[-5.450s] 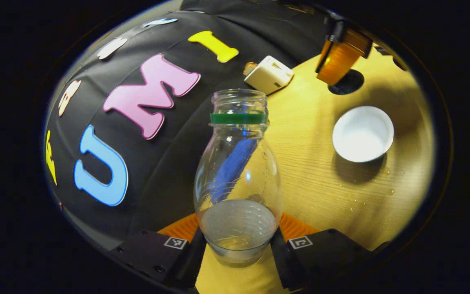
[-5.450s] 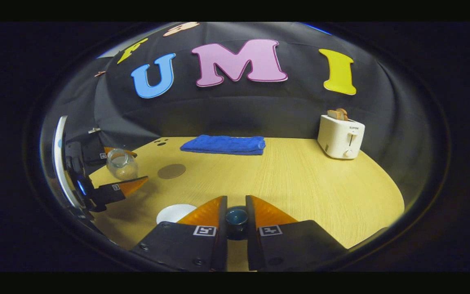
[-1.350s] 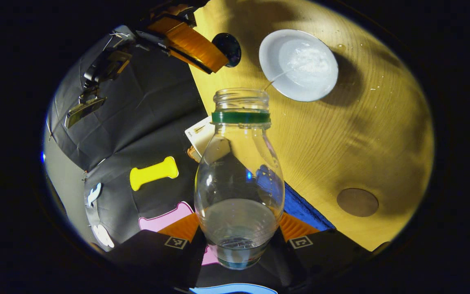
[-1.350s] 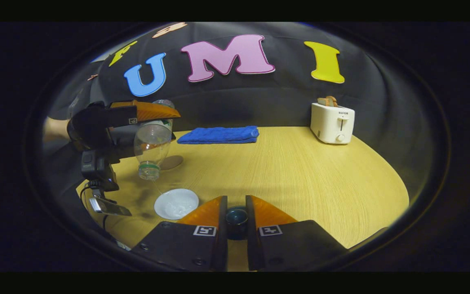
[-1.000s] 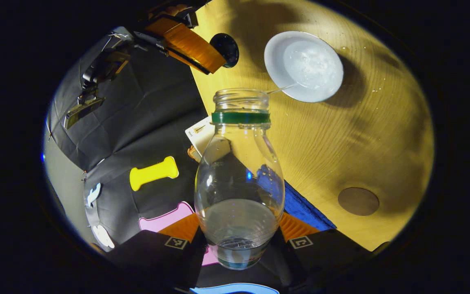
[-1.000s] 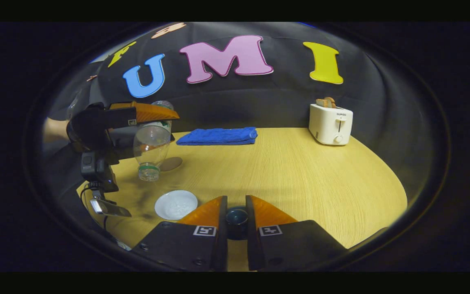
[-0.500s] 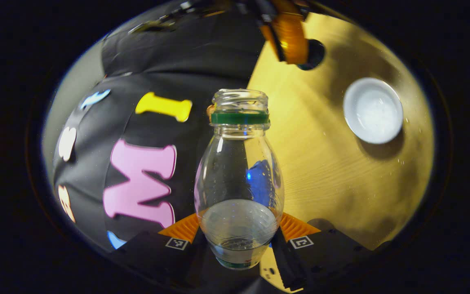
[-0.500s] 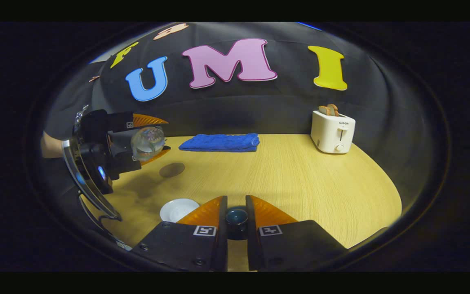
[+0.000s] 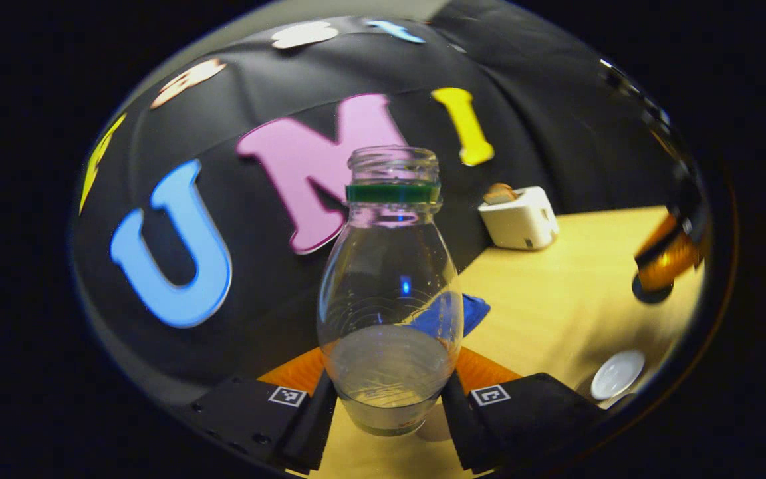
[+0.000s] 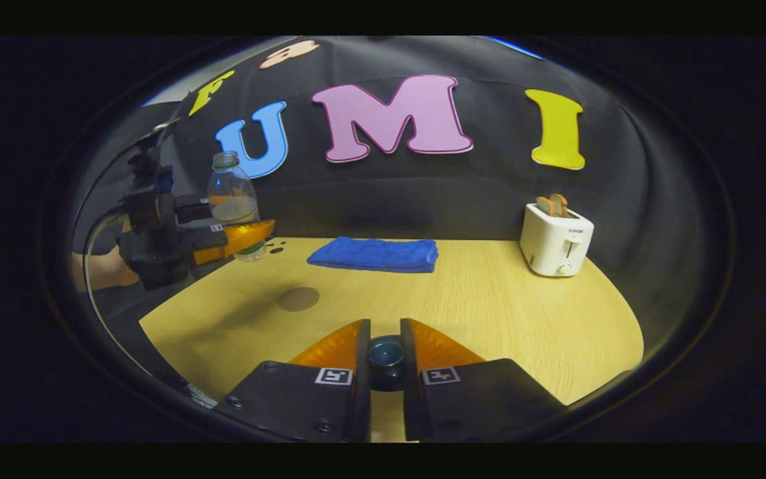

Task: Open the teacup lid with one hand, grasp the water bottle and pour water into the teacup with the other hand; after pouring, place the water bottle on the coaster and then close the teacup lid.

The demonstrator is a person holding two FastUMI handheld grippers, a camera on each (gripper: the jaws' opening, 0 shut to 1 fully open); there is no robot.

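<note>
A clear water bottle (image 9: 389, 286) with a green neck ring stands upright in the left gripper view, a little water in its base. My left gripper (image 9: 389, 376) is shut on its lower body. In the right gripper view the bottle (image 10: 231, 197) and left gripper (image 10: 237, 241) hang above the table's far left. My right gripper (image 10: 385, 327) is shut on the dark teacup lid (image 10: 386, 354), held above the table. The white teacup (image 9: 617, 374) sits uncovered low at the right, below the right gripper (image 9: 665, 259). A round brown coaster (image 10: 297, 299) lies bare on the table.
A folded blue towel (image 10: 375, 254) lies at the back of the wooden table (image 10: 489, 313). A white toaster (image 10: 556, 239) with bread stands at the back right. A hand (image 10: 100, 269) shows behind the left gripper.
The bottle has swung from mouth-down over the teacup to upright, and the water stream has stopped. The left gripper has drawn back left and up. The right gripper still holds the lid.
</note>
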